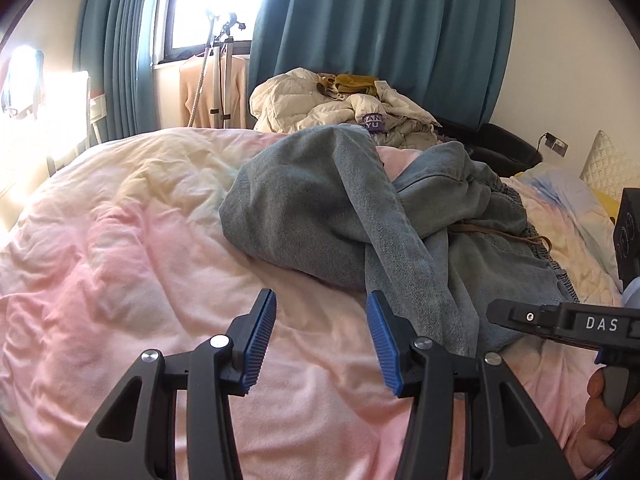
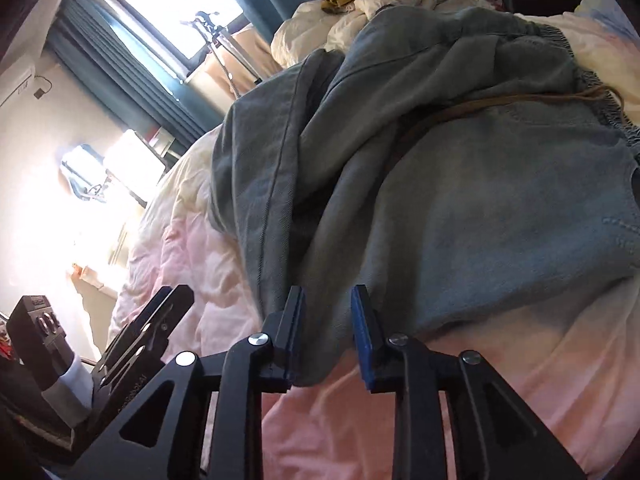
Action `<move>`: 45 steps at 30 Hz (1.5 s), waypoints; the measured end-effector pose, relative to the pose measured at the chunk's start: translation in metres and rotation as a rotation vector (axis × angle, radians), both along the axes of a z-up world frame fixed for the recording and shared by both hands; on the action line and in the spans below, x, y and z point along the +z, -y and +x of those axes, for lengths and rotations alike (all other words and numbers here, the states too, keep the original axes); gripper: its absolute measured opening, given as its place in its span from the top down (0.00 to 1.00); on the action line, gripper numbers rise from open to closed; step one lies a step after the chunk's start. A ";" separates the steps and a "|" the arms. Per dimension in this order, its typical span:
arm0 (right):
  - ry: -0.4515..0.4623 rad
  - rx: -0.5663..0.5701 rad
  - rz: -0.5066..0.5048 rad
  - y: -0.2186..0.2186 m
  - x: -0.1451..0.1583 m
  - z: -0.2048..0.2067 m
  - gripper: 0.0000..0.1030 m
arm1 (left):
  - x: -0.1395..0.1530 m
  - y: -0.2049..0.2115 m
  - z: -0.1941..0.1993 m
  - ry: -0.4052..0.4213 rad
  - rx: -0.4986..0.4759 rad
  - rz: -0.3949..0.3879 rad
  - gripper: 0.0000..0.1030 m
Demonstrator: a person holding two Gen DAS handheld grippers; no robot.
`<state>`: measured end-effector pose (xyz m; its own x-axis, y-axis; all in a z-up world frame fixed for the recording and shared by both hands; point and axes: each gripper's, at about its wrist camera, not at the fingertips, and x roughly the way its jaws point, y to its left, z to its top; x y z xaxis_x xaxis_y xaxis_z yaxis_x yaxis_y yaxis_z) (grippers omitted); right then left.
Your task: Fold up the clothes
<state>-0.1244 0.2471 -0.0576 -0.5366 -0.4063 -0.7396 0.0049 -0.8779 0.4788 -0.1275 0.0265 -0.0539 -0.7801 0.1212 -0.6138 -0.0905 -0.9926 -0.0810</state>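
A crumpled pair of grey-blue jeans (image 1: pixel 360 208) with a brown drawstring lies on the pink duvet (image 1: pixel 140 260). My left gripper (image 1: pixel 322 304) hovers open over bare duvet just left of the jeans' near edge, with nothing between its fingers. My right gripper (image 2: pixel 328 300) is open with the jeans' (image 2: pixel 440 200) near hem lying between its fingers; a gap shows and the cloth is not pinched. Its side shows in the left wrist view as the right gripper (image 1: pixel 560 324), held by a hand (image 1: pixel 600 404). The left gripper (image 2: pixel 152 320) appears at lower left in the right wrist view.
A heap of cream and mustard clothes (image 1: pixel 340 104) sits at the bed's far side, below teal curtains (image 1: pixel 380 32). A garment stand (image 1: pixel 218 80) with a peach top stands by the window. A pillow (image 1: pixel 604 168) and a black chair (image 1: pixel 508 148) are at the right.
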 end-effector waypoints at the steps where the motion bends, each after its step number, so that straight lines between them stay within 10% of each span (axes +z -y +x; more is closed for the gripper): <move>1: 0.011 -0.012 -0.008 -0.006 -0.003 -0.003 0.73 | 0.002 -0.005 -0.002 -0.004 -0.002 -0.020 0.53; 11: 0.001 -0.147 -0.211 -0.078 0.001 -0.007 0.73 | 0.055 -0.082 -0.119 0.010 -0.133 -0.226 0.53; 27: 0.102 -0.172 -0.300 -0.092 -0.048 -0.031 0.73 | -0.012 -0.141 -0.333 0.273 0.104 -0.556 0.56; 31: 0.137 -0.173 -0.300 -0.087 -0.068 -0.045 0.73 | -0.015 -0.137 -0.343 0.292 0.126 -0.561 0.93; 45: 0.062 -0.195 -0.163 -0.049 -0.066 -0.046 0.71 | 0.095 -0.088 -0.183 -0.009 0.037 -0.350 0.95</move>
